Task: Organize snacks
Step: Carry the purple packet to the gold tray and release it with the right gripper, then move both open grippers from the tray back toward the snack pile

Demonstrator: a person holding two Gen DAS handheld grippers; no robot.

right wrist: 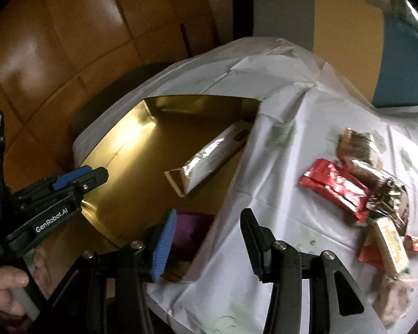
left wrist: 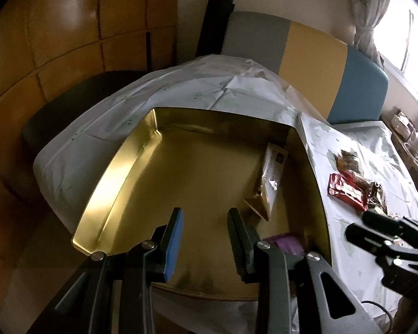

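Note:
A gold tin [left wrist: 119, 167] [right wrist: 125, 150] sits on the white tablecloth. Inside it lie a white and gold snack bar [left wrist: 270, 178] [right wrist: 209, 158] and a purple packet [left wrist: 287, 243] [right wrist: 189, 231]. My left gripper [left wrist: 206, 239] is open and empty above the tin's near part; it also shows in the right wrist view [right wrist: 97, 176]. My right gripper [right wrist: 209, 242] is open and empty above the tin's right edge; it also shows in the left wrist view [left wrist: 359, 228]. Loose snacks lie to the right: a red packet [left wrist: 345, 190] [right wrist: 337, 189], a brown bar [right wrist: 359, 147] and a green-lettered bar [right wrist: 393, 247].
A white cloth [left wrist: 181, 89] covers the table. A chair back [left wrist: 315, 55] in grey, yellow and blue stands behind it. A dark seat [left wrist: 69, 105] is at the left over a wooden floor. A window and shelf [left wrist: 409, 139] are at the far right.

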